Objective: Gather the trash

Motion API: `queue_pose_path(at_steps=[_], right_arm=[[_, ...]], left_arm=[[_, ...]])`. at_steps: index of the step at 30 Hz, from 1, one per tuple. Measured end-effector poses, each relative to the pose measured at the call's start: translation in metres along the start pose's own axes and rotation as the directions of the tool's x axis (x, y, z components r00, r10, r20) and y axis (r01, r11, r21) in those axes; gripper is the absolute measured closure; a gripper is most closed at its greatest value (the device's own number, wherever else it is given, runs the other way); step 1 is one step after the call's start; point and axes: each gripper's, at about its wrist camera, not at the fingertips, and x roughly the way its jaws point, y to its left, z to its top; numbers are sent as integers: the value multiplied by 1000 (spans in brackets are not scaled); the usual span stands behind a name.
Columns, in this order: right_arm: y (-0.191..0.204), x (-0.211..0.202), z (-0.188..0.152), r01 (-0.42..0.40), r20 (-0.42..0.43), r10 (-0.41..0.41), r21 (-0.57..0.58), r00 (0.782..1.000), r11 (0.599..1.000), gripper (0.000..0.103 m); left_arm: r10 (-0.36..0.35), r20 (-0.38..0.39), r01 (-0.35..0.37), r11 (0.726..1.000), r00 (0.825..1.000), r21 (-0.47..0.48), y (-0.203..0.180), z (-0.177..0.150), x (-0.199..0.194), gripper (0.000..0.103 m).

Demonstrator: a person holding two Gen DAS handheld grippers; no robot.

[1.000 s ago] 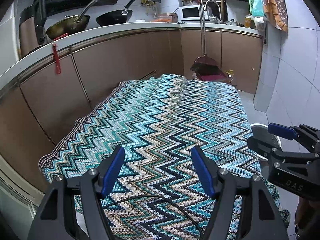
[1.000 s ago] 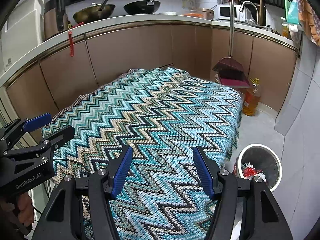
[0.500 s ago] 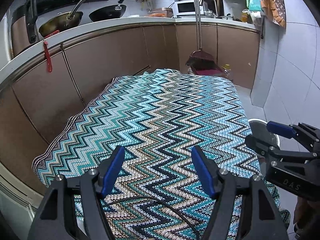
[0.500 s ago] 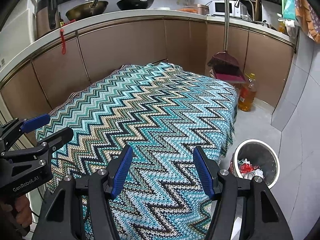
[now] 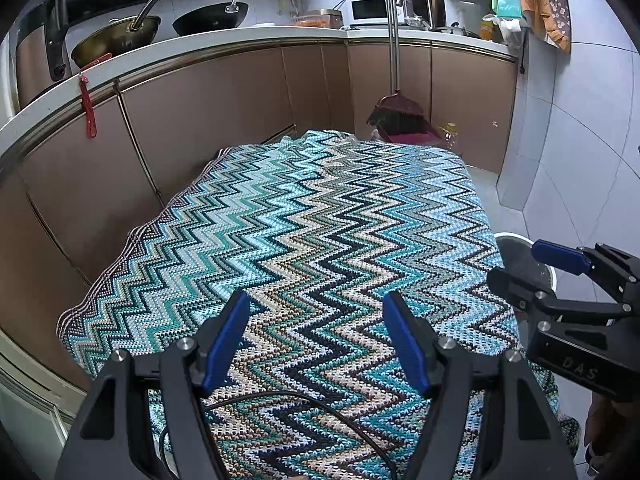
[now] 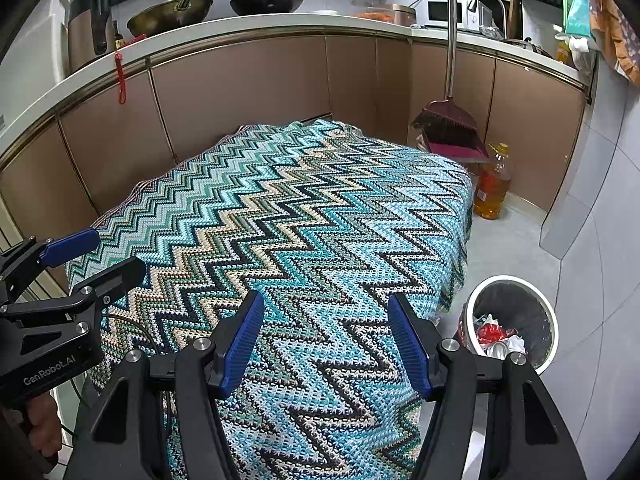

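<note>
- My left gripper [image 5: 316, 336] hangs over the blue zigzag knitted tablecloth [image 5: 320, 220] — jaws spread, empty.
- My right gripper [image 6: 326, 344] — jaws opening, nothing between them.
- The crumpled red-and-white trash [image 6: 496, 334] lies in the round white-rimmed bin [image 6: 550, 312], on the floor beside the table.

black grippers [image 6: 326, 342], blue ribbed fingers [image 6: 242, 344], silver screws, white lettering.
</note>
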Motion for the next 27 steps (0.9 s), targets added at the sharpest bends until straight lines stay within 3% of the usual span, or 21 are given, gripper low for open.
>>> queue_pose_path(at_steps=[27], right_arm=[[-2, -1, -1, 56, 15, -56, 12, 998, 998, 32]], left_arm=[[0, 12, 0, 1000, 1000, -13, 5, -2, 1, 36]])
